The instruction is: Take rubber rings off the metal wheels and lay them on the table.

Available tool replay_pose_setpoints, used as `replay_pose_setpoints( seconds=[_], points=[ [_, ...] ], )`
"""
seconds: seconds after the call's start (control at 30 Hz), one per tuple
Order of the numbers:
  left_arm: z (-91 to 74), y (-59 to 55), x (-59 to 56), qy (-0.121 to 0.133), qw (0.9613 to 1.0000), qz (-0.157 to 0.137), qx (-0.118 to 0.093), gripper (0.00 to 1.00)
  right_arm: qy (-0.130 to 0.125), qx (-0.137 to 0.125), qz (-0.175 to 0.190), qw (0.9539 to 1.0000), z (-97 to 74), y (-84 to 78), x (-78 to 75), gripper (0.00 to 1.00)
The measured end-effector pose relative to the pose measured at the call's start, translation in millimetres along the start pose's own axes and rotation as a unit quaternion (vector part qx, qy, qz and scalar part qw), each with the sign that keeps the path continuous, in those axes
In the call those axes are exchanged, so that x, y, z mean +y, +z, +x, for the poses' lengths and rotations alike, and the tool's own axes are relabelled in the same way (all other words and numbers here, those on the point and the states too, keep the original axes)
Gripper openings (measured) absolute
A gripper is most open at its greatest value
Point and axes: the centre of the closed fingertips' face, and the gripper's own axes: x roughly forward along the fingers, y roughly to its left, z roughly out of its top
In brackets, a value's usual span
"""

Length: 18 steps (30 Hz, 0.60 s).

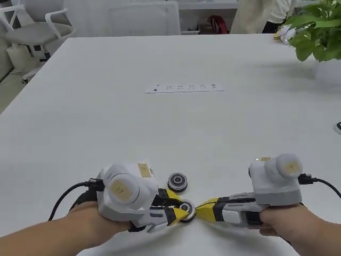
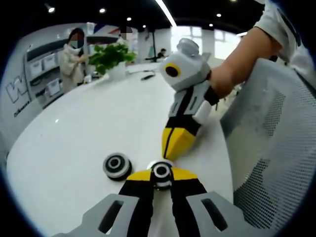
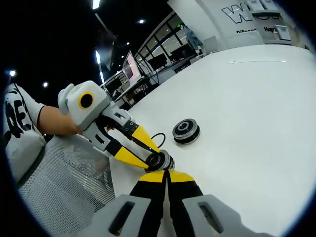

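- wide white desk (image 1: 170, 122) under bright ceiling lights, and well beyond the gripped wheel (image 2: 161, 171) a paper strip (image 1: 184, 87) lies flat on it.
- farther out from that wheel, past the desk's far edge: a white office chair (image 1: 32, 24), a leafy plant (image 1: 317, 29) and a person (image 2: 71, 59) standing by the shelves.
- the left tool (image 1: 182, 208) is clenched on the gripped wheel, a yellow-tipped jaw on each side of it, low at the desk's near edge; can't tell if the wheel touches the surface.
- the right tool (image 1: 201, 205) meets the gripped wheel from the opposite side, jaws pressed together, tip right at its rim; whether it nips anything there, can't tell.
- a loose wheel (image 1: 177, 182) lies flat on the desk just beside the gripped wheel, on its far side, apart from both tools.
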Motion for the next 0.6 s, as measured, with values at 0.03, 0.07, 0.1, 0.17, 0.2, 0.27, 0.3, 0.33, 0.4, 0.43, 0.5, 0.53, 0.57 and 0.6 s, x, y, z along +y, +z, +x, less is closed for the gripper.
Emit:
replay_pose_setpoints(
  seconds=[0.03,0.07,0.1,0.17,0.2,0.27,0.3,0.33,0.4,0.43,0.5,0.53,0.57,0.6],
  points=[
    [0.0,0.1,-0.1,0.0,1.0,0.0,0.0,0.13,0.001,-0.003,0.004,1.0,0.2,0.6,0.3,0.0],
    [0.1,0.2,0.0,0.001,1.0,0.0,0.001,0.13,0.003,-0.009,0.009,0.9999,-0.2,2.5,0.6,0.0],
    [0.3,0.3,-0.1,0.002,1.0,0.0,0.001,0.13,0.006,-0.021,0.02,0.9996,-0.4,6.7,0.8,0.0],
    [1.0,1.0,-0.3,0.004,1.0,0.0,0.002,0.12,0.004,-0.018,0.02,0.9996,-0.7,5.8,0.4,0.0],
    [1.2,1.1,-0.3,0.005,1.0,0.0,0.002,0.12,0.004,-0.019,0.021,0.9996,-1.0,5.7,0.2,0.0],
    [1.4,1.1,-0.1,0.007,1.0,-0.001,0.003,0.12,0.006,-0.023,0.029,0.9993,-0.7,6.0,0.2,0.0],
    [1.3,1.0,0.0,0.007,1.0,-0.001,0.003,0.12,0.008,-0.025,0.032,0.9992,-0.7,6.7,1.4,0.0],
    [1.5,1.0,0.1,0.008,1.0,-0.001,0.004,0.12,0.01,-0.026,0.033,0.9991,-0.5,7.2,2.5,0.0],
    [1.7,1.1,0.1,0.009,0.9999,0.0,0.007,0.12,0.01,-0.026,0.031,0.9991,-0.5,7.8,3.0,0.0],
    [1.8,1.1,0.1,0.01,0.9999,0.001,0.008,0.12,0.011,-0.026,0.03,0.9992,-0.3,7.9,3.6,0.0],
    [2.0,0.7,0.3,0.01,0.9999,0.002,0.01,0.12,0.012,-0.025,0.024,0.9993,0.0,8.3,4.4,0.0],
    [2.0,0.8,0.2,0.01,0.9999,0.001,0.01,0.12,0.012,-0.025,0.025,0.9993,0.1,8.3,4.5,0.0],
    [2.0,0.8,0.1,0.01,0.9999,0.001,0.01,0.12,0.014,-0.026,0.025,0.9993,0.2,8.4,5.0,0.0],
    [2.1,0.7,0.1,0.01,0.9999,0.001,0.009,0.12,0.015,-0.026,0.025,0.9992,0.3,8.5,5.6,0.0]
  ],
)
